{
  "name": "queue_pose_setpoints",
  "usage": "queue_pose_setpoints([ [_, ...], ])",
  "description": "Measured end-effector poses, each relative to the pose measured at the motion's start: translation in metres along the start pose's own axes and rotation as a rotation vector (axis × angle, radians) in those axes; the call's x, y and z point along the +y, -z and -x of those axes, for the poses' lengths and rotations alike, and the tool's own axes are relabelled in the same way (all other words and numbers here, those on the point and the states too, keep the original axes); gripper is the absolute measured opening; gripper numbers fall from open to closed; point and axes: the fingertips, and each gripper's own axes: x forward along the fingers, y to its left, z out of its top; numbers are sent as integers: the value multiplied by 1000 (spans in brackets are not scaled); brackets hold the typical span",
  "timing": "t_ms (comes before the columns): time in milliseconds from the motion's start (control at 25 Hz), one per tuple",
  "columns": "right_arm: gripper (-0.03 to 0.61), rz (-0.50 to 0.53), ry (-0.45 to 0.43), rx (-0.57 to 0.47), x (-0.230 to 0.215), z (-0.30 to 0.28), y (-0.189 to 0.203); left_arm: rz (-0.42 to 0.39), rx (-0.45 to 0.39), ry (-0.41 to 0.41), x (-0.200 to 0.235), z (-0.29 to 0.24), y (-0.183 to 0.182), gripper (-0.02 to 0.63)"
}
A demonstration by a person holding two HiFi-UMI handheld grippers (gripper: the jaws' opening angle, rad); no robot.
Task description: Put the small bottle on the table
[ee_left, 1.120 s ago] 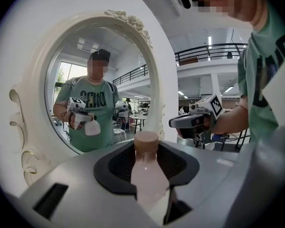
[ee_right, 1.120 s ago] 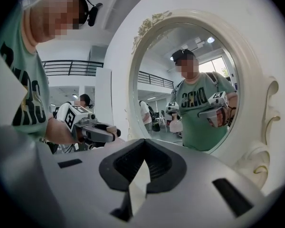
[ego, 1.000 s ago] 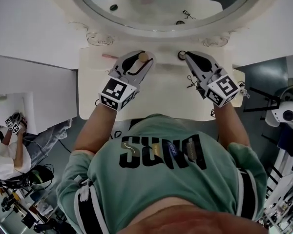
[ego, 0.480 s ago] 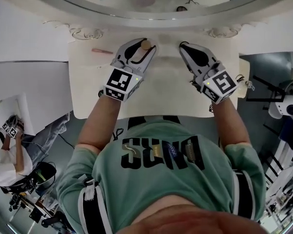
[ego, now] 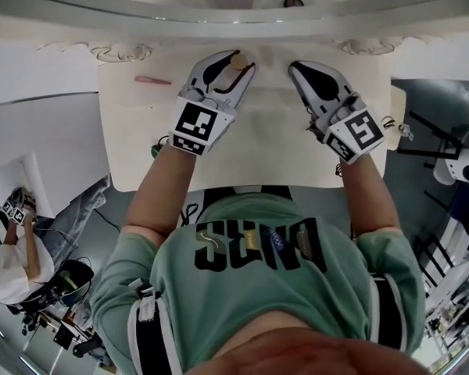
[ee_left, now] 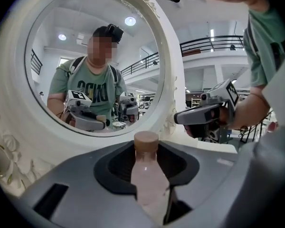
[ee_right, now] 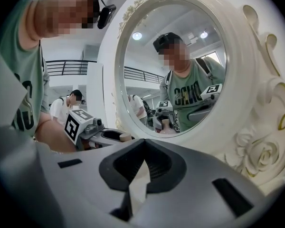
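A small pale pink bottle with a tan cap is upright between the jaws of my left gripper, which is shut on its body. In the head view it is over the back middle of the cream table, close to the mirror's base. Whether its bottom touches the tabletop is hidden. My right gripper is a hand's width to its right over the same table, with its jaws together and nothing in them. From the left gripper view it shows beyond the bottle as the right gripper.
A round mirror in a carved white frame stands along the table's back edge, right ahead of both grippers. A pink stick lies at the back left. Small dark clips sit at the right edge. Another seated person is at the far left.
Both grippers have edged a little toward the mirror, and the head view has shifted so the table sits higher in frame. The left gripper's hold on the bottle is unchanged.
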Motion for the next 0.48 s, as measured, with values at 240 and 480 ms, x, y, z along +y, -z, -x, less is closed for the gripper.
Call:
queue_pose_setpoints([
  [240,-6,-21,1,5,-6,1,9,26,10,8,0,-11,11,144],
  [480,-6,-36,6,8,-10,4,14,28,33,1,5,-20,22,143],
])
